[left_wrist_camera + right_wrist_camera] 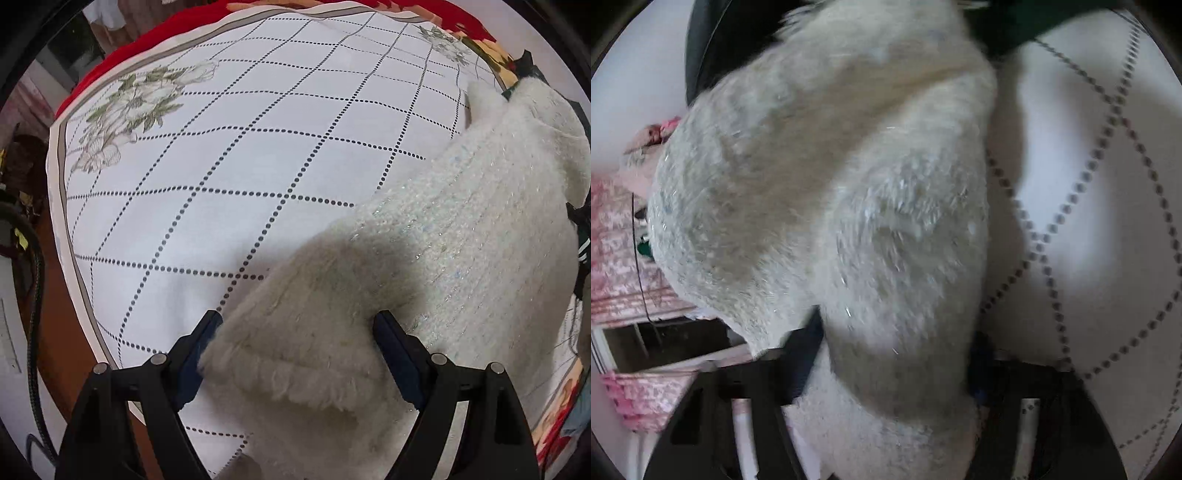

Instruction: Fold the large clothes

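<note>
your left claw [295, 328] stands wide, jaws either side of a thick fluffy cuff or hem of the white sweater [461, 229]. the fabric lies between the fingers [207, 332] but they do not pinch it; nothing is gripped on this side

your right claw [894, 350] is buried in the sweater. the picture is blurred, and the pile hides most of both jaws. they look well apart with a bulk of knit between them; whether they clamp it, you cannot tell

sweater position: spread diagonally over the bed sheet [221, 166], the white one with dotted diamond lines and flower prints. one end sits at your left claw, the other runs away to the far right edge. in the right view the near part appears lifted or bunched, not flat

progress, judged: early. no neat fold line shows, no squared stack. the body looks roughly laid out on the left side, humped on the right. left to do: flatten, bring sleeves in, fold the body over

dark green cloth [1004, 29] lies beyond the sweater, partly under it; pink knit [617, 236] off to the side
</note>
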Action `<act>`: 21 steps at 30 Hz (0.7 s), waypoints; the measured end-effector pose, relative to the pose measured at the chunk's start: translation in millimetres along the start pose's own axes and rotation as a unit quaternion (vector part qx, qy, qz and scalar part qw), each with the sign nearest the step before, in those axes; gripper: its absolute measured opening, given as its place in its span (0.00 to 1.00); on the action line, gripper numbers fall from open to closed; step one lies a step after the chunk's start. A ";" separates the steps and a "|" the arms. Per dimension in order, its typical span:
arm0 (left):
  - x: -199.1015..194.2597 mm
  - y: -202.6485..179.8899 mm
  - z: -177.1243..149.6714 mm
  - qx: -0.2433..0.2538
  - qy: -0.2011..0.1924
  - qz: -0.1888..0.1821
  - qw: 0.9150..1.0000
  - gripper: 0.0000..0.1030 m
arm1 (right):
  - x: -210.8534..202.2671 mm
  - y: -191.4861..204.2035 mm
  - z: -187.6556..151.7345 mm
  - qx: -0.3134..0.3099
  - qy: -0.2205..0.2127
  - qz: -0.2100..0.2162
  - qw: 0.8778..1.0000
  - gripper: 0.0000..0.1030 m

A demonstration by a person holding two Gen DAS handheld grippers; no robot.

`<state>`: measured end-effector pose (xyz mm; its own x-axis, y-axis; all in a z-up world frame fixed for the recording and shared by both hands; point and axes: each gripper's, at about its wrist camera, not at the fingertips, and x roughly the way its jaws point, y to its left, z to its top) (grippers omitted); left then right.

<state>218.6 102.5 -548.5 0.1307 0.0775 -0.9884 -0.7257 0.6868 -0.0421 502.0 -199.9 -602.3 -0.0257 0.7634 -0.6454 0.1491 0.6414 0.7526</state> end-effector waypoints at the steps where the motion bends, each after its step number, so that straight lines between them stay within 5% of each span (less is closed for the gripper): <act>1: -0.5 -1.2 0.7 0.002 -0.002 0.004 1.000 0.80 | -2.1 1.0 -3.0 0.005 -0.007 0.004 1.000 0.41; 6: -18.8 -2.6 10.7 0.035 -0.027 0.034 0.998 0.80 | -41.4 -3.3 -46.1 0.056 -0.069 0.004 0.996 0.34; 11: -46.7 4.3 12.2 0.063 -0.045 0.046 0.996 0.80 | -117.1 -33.7 -143.7 0.121 -0.122 -0.078 0.982 0.34; 15: -60.6 6.8 2.5 0.075 -0.042 0.050 0.995 0.80 | -148.1 -61.9 -221.5 0.138 -0.088 -0.150 0.975 0.49; 21: -75.4 -5.8 -19.0 0.057 -0.022 0.027 0.998 0.80 | -186.1 -81.7 -261.1 0.104 -0.050 -0.219 0.969 0.58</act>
<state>200.1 78.9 -476.5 0.1259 0.1466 -0.9812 -0.6519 0.7577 0.0295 236.6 -374.3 -509.6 -0.0374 0.4044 -0.9138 0.3414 0.8646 0.3687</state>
